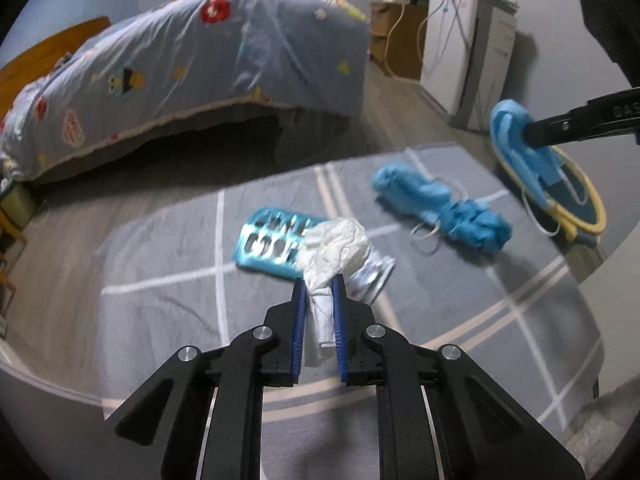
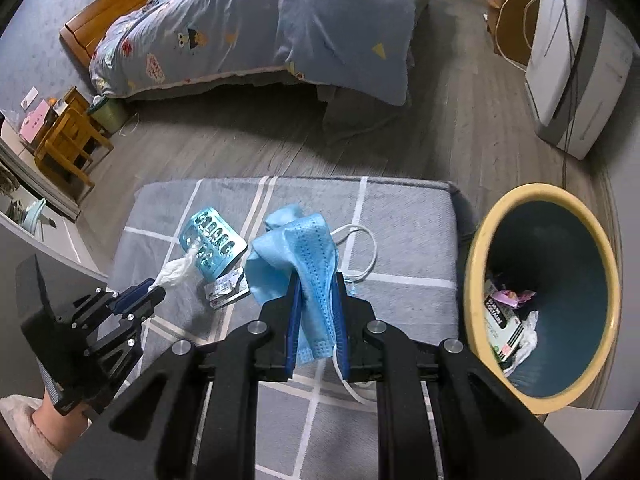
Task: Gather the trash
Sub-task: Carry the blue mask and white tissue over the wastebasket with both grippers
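My left gripper (image 1: 319, 280) is shut on a crumpled white tissue (image 1: 338, 246), held above the grey checked cushion (image 1: 168, 248); it also shows in the right wrist view (image 2: 158, 292). My right gripper (image 2: 318, 278) is shut on a blue face mask (image 2: 296, 248), seen in the left wrist view (image 1: 516, 136) above the bin. A teal blister pack (image 1: 272, 242) and a silver blister pack (image 1: 372, 276) lie on the cushion. Another crumpled blue mask (image 1: 440, 208) lies further right. The yellow-rimmed bin (image 2: 476, 256) stands right of the cushion with trash inside.
A bed with a blue patterned duvet (image 2: 280, 24) stands behind the cushion. A white appliance with cables (image 2: 572, 60) is at the far right. A wooden chair (image 2: 68, 140) and a green bin (image 2: 106, 114) stand at the left on the wood floor.
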A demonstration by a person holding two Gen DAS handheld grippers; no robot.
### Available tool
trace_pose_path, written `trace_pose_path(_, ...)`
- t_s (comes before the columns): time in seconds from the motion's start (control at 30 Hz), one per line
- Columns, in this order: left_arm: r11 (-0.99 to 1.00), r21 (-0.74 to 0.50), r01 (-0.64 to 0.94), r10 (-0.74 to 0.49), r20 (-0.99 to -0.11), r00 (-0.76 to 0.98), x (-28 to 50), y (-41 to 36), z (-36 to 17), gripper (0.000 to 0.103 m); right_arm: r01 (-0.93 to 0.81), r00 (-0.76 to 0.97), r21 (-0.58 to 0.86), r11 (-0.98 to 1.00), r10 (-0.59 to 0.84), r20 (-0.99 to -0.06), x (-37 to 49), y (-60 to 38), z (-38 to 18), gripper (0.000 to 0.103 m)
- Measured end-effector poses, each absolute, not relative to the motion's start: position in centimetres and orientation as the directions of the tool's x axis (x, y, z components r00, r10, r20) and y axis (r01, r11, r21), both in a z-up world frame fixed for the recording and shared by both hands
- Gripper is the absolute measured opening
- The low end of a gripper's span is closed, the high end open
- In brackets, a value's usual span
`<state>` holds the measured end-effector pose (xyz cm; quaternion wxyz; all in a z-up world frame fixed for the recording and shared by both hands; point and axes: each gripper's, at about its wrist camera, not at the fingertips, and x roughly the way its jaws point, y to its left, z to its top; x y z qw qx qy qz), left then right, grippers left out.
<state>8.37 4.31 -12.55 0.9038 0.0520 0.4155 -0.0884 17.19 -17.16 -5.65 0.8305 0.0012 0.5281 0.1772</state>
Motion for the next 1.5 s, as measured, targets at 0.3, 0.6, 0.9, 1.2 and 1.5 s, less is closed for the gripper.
trace_pose_path(0.3, 0.965, -0.036, 0.26, -0.209, -0.706, 0.677, 8.0, 0.6, -9.2, 0.014, -0.226, 0.434, 0.19, 0.955, 0.274, -0.858, 16.5, -21.6, -3.4, 0.015)
trace_pose_path(0.6, 0.936, -0.031, 0.351, -0.278, -0.68, 0.679, 8.0, -4.7, -7.6, 0.014, -0.135, 0.472, 0.194, 0.972, 0.235, -0.85, 16.7, -27.0, -3.0, 0.015)
trace_pose_path(0.9, 0.893, -0.022, 0.449, -0.342, -0.683, 0.646, 8.0, -10.6, -7.5, 0.014, -0.033, 0.517, 0.194, 0.98, 0.183, -0.836, 17.0, -33.8, -2.8, 0.015)
trace_pose_path(1.2, 0.844, -0.024, 0.535, -0.399, -0.695, 0.598, 9.3, -17.3, -7.2, 0.014, 0.079, 0.492, 0.197, 0.977, 0.133, -0.861, 17.3, -40.5, -5.1, 0.015)
trace_pose_path(1.5, 0.801, 0.035, 0.597, -0.375, -0.748, 0.548, 11.6, -24.3, -9.4, 0.014, 0.171, 0.425, 0.21, 0.963, 0.12, -0.897, 17.5, -44.3, -8.6, 0.015)
